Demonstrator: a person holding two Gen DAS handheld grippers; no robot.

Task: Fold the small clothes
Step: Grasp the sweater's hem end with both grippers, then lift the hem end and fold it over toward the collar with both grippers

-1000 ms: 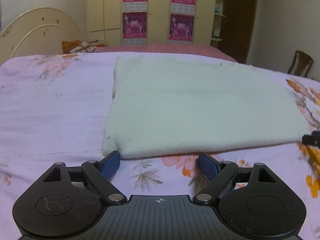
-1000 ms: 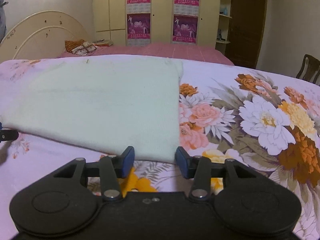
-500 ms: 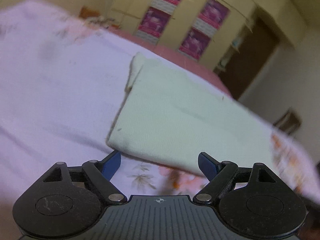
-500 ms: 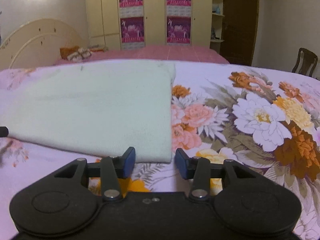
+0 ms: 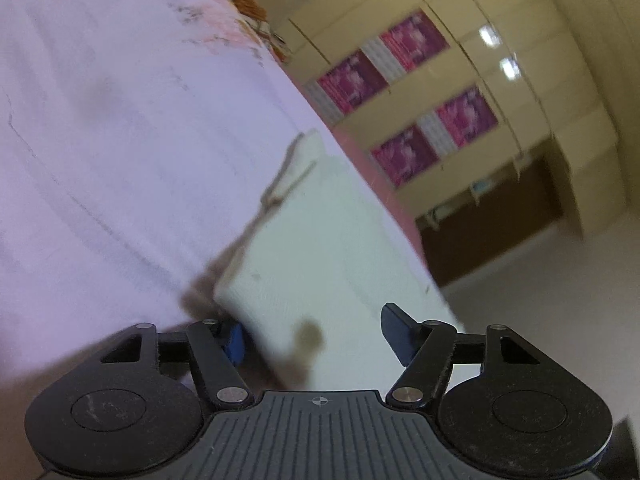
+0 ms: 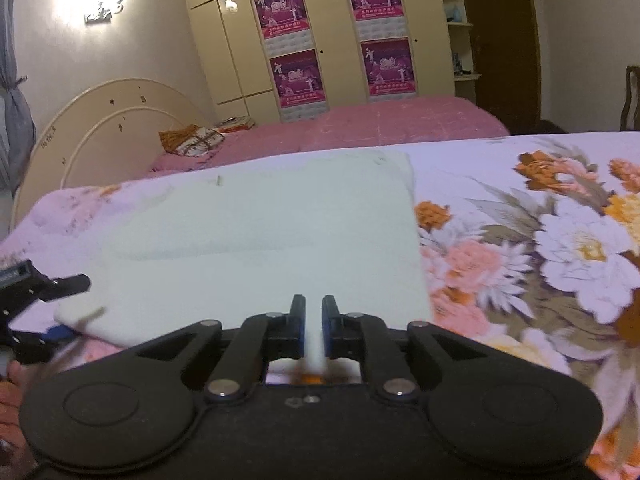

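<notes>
Garment (image 6: 260, 240) | right gripper (image 6: 314, 324) fingers closing, pinching hem | left gripper (image 5: 316, 332) closing around corner | writing unreadable

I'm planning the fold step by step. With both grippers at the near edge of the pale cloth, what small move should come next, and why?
Probably finish closing the left gripper. Its jaws straddle the pale cloth's near corner, still closing, not yet pinching, while the right gripper already pinches the same edge, so lifting now would raise one side only.

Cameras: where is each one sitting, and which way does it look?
Left wrist: sits on the left gripper, tilted sideways, facing the pale folded cloth; only its fingers show, closing around a corner.
Right wrist: sits on the right gripper, facing across the bed; jaws closing on the cloth's edge.
Shared: cloth, bedsheet, wardrobe posters.
</notes>
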